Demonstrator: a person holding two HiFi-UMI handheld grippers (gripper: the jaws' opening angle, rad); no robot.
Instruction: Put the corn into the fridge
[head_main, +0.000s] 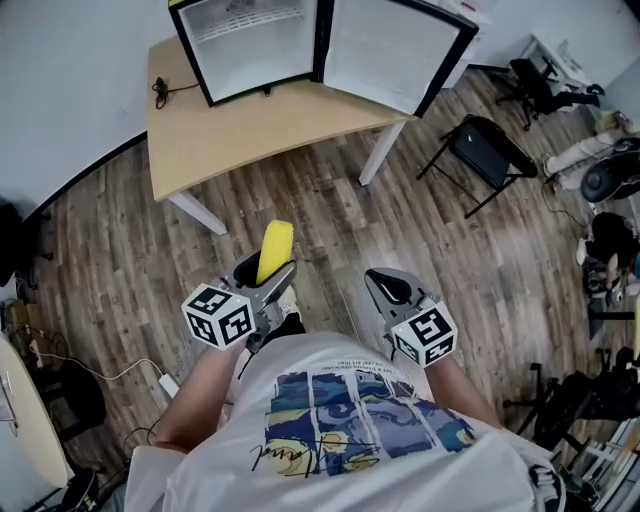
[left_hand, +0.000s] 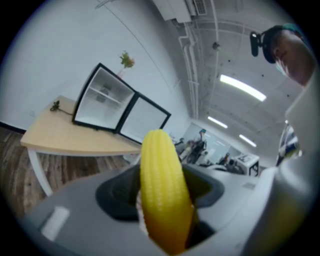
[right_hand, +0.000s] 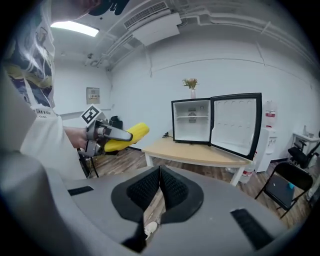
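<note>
My left gripper is shut on a yellow corn cob, which points toward the table. In the left gripper view the corn fills the middle, clamped between the jaws. The right gripper view shows the same corn in the left gripper at the left. The small black fridge stands on the wooden table ahead, its door swung wide open and its white inside bare. My right gripper is shut with nothing in it, its pads pressed together.
A folding chair stands to the right of the table. A dark cable lies on the table's left corner. More chairs and gear crowd the far right. A white power strip lies on the wood floor at left.
</note>
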